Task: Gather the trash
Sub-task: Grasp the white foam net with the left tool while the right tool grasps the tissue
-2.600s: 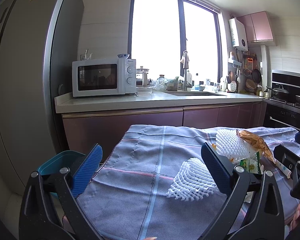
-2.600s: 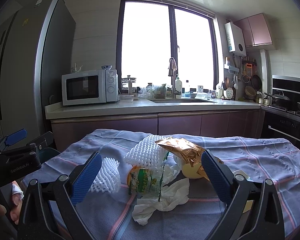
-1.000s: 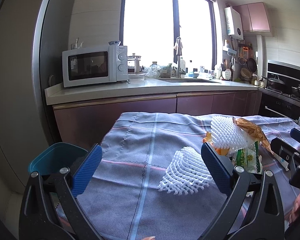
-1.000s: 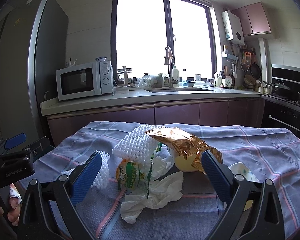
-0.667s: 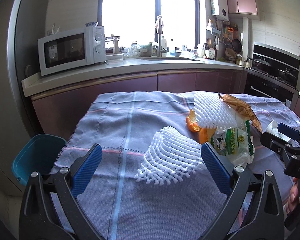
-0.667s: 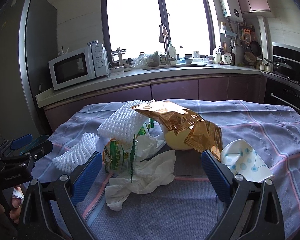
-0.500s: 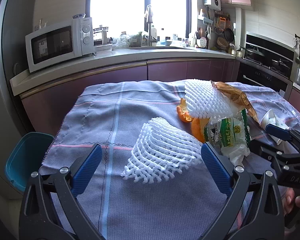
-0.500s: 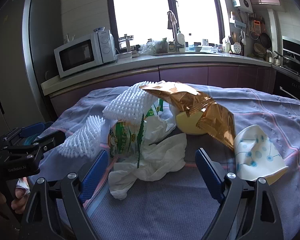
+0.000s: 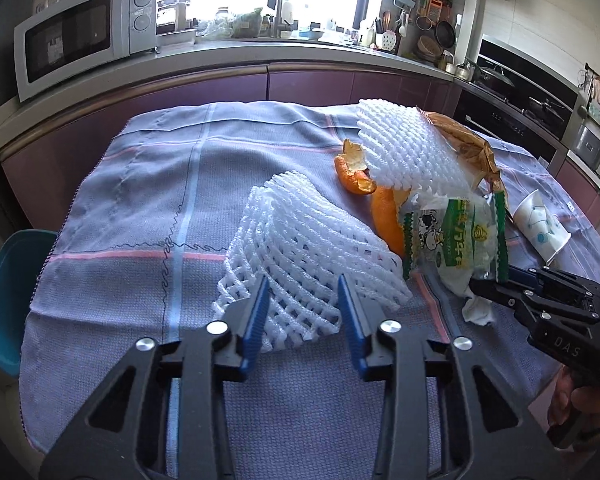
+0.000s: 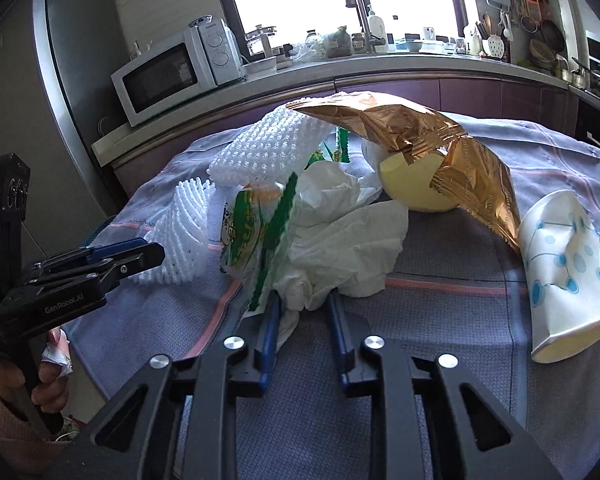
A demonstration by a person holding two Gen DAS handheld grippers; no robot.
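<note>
White foam net (image 9: 300, 252) sits pinched in the left gripper (image 9: 302, 312); right gripper (image 10: 302, 320) pinches tissue (image 10: 340, 248), its tips hidden.

**Right wrist view: trash heap at the tongs**

Right gripper (image 10: 302, 300) jaws narrowed around the near edge of a crumpled white tissue (image 10: 352, 248). Green-printed wrapper (image 10: 256, 236) just left of the tips. Gold foil bag (image 10: 420, 140) beyond, draped over a yellow ball (image 10: 408, 184). Paper cup (image 10: 564, 272) lies right. Left gripper (image 10: 140, 256) far left, touching white foam netting (image 10: 184, 232).
</note>
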